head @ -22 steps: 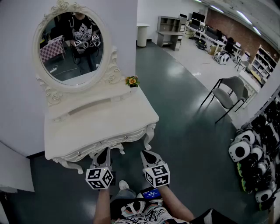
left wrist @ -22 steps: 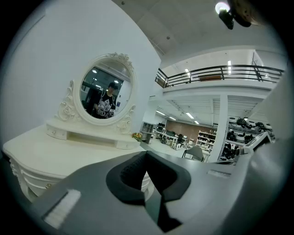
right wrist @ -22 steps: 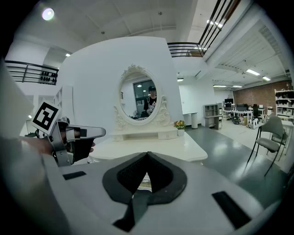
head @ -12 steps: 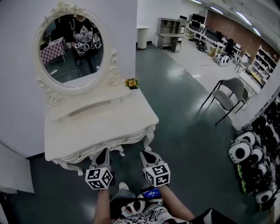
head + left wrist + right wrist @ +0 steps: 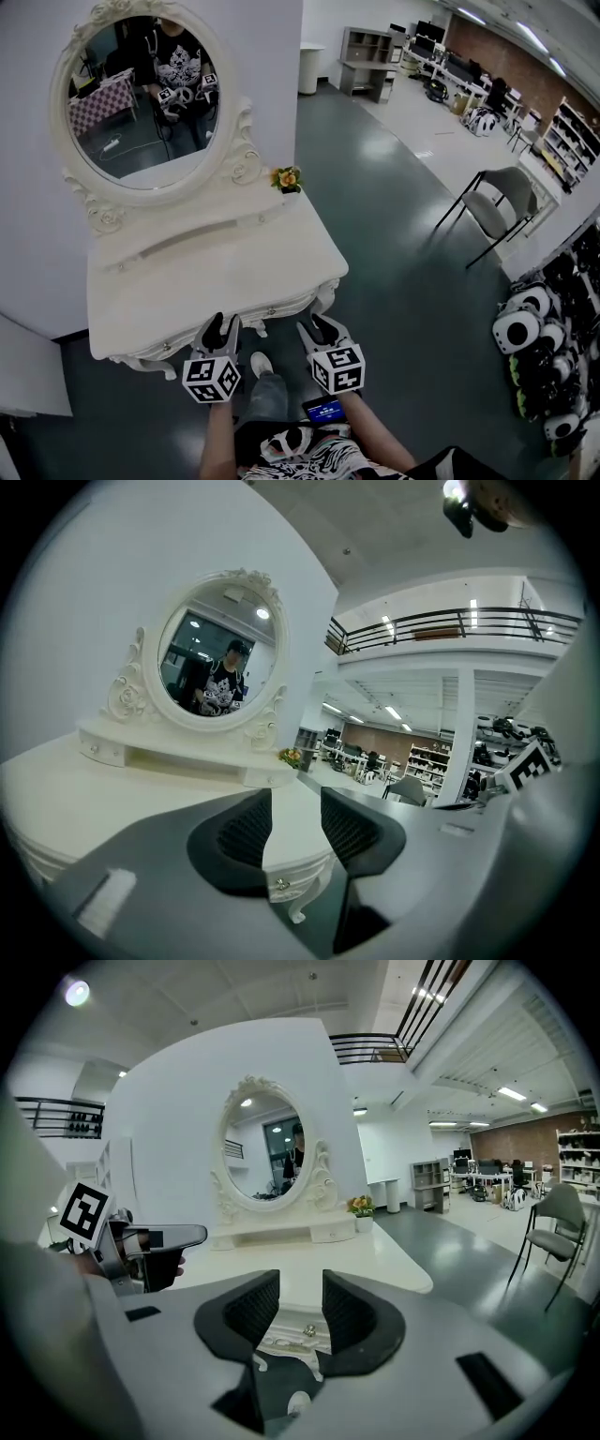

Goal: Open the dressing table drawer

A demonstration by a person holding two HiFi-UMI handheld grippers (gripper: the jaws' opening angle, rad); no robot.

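The white dressing table (image 5: 216, 272) stands against the wall under an oval mirror (image 5: 141, 103). Its drawer front (image 5: 267, 311) runs along the near edge and is closed. Both my grippers are just short of that edge. My left gripper (image 5: 220, 324) is open with nothing between its pads; in the left gripper view (image 5: 295, 829) a small drawer knob (image 5: 281, 884) sits below the gap. My right gripper (image 5: 319, 327) is open too; in the right gripper view (image 5: 300, 1312) another knob (image 5: 308, 1331) shows between the jaws, a little way ahead and untouched.
A small pot of flowers (image 5: 287, 178) stands at the table's back right corner by a low shelf. A grey chair (image 5: 497, 211) is on the floor to the right, and several panda toys (image 5: 539, 356) line the right wall. The person's foot (image 5: 260, 364) is under the table edge.
The person and both grippers have come closer to the table's front edge; the tips now nearly reach the drawer front. Both grippers stay open.
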